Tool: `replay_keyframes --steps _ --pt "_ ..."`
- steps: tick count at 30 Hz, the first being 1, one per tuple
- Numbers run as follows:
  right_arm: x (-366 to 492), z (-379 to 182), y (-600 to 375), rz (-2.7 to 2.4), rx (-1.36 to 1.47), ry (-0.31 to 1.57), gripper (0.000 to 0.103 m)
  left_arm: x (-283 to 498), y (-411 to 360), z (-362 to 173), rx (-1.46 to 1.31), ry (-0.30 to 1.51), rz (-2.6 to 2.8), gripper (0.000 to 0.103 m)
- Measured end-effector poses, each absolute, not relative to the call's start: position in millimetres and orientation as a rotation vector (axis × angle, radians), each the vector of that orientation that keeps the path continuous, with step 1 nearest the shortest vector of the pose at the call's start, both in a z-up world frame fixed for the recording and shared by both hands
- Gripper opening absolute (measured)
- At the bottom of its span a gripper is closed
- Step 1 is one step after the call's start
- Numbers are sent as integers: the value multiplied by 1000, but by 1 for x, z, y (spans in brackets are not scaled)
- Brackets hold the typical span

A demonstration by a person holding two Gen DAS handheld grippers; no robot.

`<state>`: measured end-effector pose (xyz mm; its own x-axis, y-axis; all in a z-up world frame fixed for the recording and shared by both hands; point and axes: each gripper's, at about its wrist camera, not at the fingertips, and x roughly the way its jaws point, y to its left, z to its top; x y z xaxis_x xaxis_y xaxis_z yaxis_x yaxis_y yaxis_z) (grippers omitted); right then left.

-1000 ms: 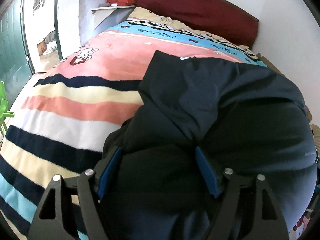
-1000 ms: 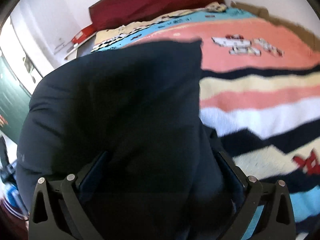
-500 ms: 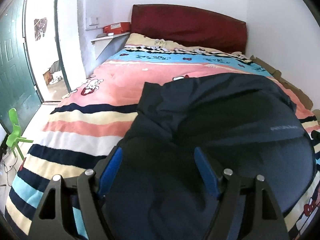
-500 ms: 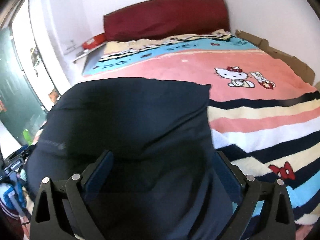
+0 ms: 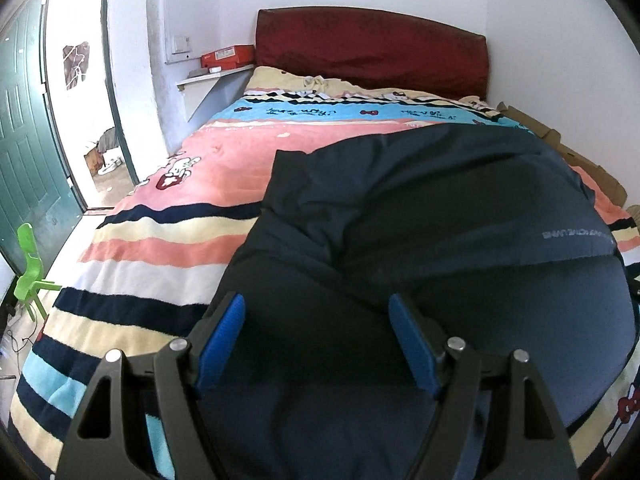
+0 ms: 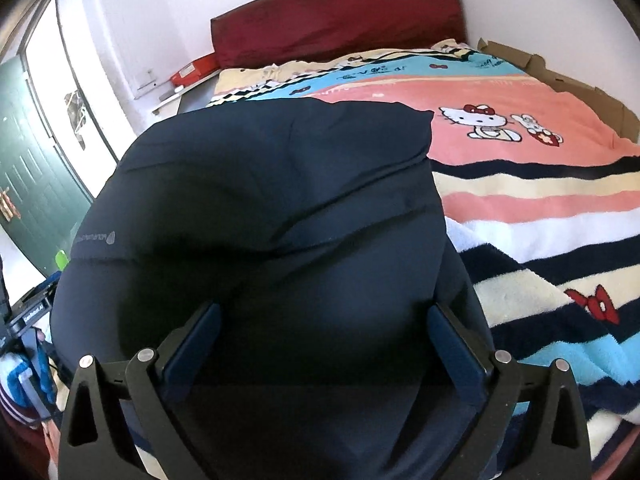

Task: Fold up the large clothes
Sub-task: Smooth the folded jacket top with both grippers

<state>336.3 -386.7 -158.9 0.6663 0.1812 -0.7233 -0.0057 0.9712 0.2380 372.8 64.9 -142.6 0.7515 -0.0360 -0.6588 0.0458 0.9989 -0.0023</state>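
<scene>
Both wrist views now sit higher and further back than a second ago, so the headboard and far wall have come into sight. Left gripper [image 5: 318, 340] and right gripper [image 6: 324, 354] each have their blue-padded jaws spread wide with nothing between the pads; dark cloth lies beneath and ahead of them, and whether the fingers touch it cannot be told. The navy jacket [image 5: 440, 208] rests near the foot of the bed, doubled over itself, one folded corner [image 5: 280, 156] lying flat on the striped blanket [image 5: 160, 248]. Its placement on the broad blanket presumably gives a level surface for folding; the released jaws suggest a fold has just been laid and the next grasp is pending. Beyond stand the red headboard [image 5: 372, 48] and, at left, a green door [image 5: 24, 160].
</scene>
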Motion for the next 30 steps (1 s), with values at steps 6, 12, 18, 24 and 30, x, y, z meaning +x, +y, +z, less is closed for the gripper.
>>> replay_keyframes --steps 6,12,18,24,30 --pt "332 -160 -391 100 216 838 100 371 64 -144 21 715 -39 74" --pt "328 -157 -395 80 205 843 100 368 65 -143 24 718 -32 74" --pt "319 -150 -392 61 178 839 100 363 65 -139 27 716 -28 74" --pt "309 -143 -386 91 188 819 100 360 66 -138 28 719 -27 74" --pt "306 -153 -379 116 189 843 100 356 68 -139 37 734 -17 74"
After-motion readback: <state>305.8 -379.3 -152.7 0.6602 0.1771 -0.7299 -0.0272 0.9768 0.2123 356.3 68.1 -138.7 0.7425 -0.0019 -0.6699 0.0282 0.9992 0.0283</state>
